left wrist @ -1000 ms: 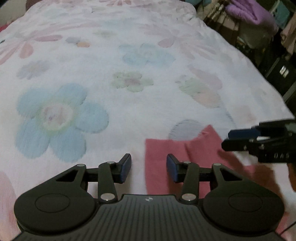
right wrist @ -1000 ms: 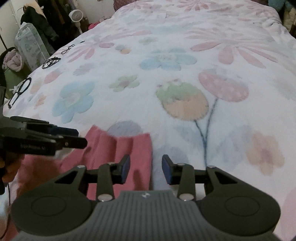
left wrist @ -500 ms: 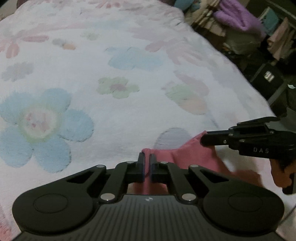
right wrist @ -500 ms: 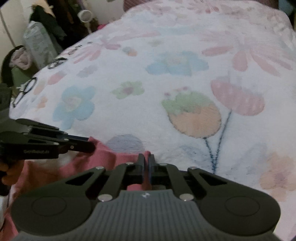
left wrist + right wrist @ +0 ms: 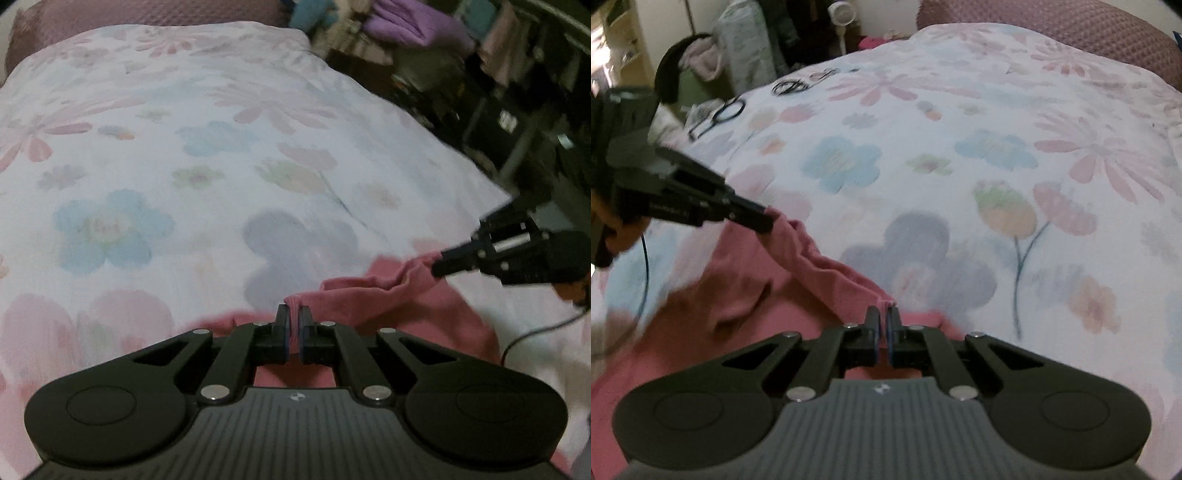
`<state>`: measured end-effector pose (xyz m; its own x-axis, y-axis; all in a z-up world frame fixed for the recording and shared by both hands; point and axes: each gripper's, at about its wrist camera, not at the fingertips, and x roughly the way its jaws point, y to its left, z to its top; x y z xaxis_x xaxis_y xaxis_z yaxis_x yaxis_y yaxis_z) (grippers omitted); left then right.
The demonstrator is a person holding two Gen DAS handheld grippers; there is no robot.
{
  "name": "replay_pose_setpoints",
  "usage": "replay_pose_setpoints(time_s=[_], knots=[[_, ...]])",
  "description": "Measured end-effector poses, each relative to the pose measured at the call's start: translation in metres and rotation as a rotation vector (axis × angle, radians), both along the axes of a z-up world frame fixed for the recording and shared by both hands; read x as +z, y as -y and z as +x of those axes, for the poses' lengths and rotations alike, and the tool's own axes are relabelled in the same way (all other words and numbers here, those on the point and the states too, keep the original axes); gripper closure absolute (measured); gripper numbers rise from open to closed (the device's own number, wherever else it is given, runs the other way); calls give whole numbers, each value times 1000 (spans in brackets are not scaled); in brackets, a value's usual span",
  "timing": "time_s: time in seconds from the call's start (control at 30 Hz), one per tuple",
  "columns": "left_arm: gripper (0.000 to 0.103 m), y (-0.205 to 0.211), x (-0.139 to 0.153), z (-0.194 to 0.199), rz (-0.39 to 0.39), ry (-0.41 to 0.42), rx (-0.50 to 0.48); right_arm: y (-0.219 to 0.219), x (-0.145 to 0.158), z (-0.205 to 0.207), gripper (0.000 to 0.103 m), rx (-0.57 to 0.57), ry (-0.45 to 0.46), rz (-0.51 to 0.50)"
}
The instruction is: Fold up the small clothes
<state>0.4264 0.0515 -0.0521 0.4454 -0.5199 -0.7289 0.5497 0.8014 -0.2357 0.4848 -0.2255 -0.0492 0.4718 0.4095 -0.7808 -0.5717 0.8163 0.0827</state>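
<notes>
Tongs, two, angled downward over a floral bed (image 5: 184, 155); left tongs (image 5: 293, 328) and right tongs (image 5: 881, 328) each clamped on one pink garment (image 5: 369, 291).

Your bed carries a white floral blanket (image 5: 155, 155) with blue and pink flowers. Black cable loops (image 5: 727, 110) lie near its far edge. A purple cloth (image 5: 410, 22) sits on cluttered shelves; a white fan (image 5: 840, 9) stands beyond the bed.
</notes>
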Motion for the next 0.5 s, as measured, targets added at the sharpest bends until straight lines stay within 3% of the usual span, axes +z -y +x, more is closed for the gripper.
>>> replay_pose_setpoints(time_s=[0.2,0.33,0.5], knots=[[100,12,-32,-38,139,-26,-2,0,-34,-49,103,-12,-26,-35],[100,9,-43,-42,141,-80,47,-1,-51,-63,103,-50,-45,-38],[100,7,-34,-60,172,-97,45,3,-51,-79,103,-91,-88,-28]])
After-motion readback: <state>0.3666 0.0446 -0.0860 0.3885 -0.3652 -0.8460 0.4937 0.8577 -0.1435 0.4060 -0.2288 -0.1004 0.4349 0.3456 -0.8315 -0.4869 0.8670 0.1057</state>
